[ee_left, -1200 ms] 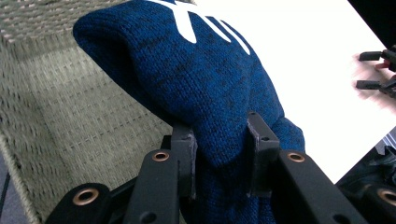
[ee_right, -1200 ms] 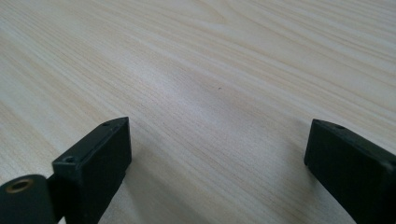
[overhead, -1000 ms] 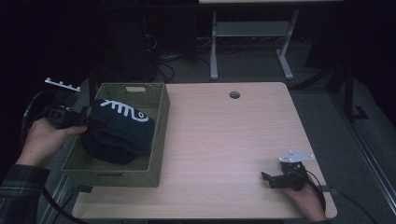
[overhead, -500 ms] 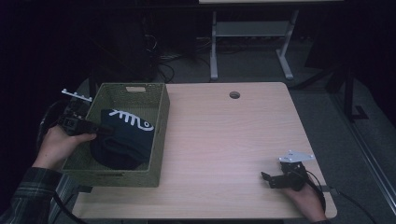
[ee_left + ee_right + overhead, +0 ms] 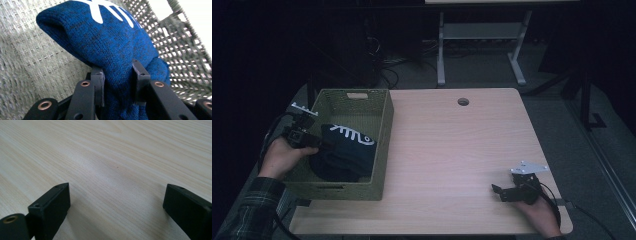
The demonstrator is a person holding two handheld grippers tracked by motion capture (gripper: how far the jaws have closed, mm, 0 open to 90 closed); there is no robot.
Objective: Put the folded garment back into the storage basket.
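Nearly there, by the look of it. Left gripper (image 5: 314, 142) reaching over the near-left wall of the woven basket (image 5: 382, 145), jaws clamped on a bunched fold of the blue knit garment (image 5: 344, 152); seen along the jaws in the left gripper view (image 5: 117, 75), both pads pressing into the cloth (image 5: 107, 45), white lettering on top, basket mesh behind. Garment down inside the basket, most of it slumped against the floor and the near wall, none hanging over the rim as far as the high view tells. So: carrying and lowering as good as done. Left to do, at a guess: settle the bundle fully, part the jaws, lift the hand clear without dragging a fold back out. Whether the cloth already bears its whole weight on the basket floor, hard to tell.

Right gripper (image 5: 512, 190) resting near the front right corner of the wooden table (image 5: 462, 150), well apart from the basket, jaws spread wide over bare wood (image 5: 117, 192), nothing between them. No part in the job at present.
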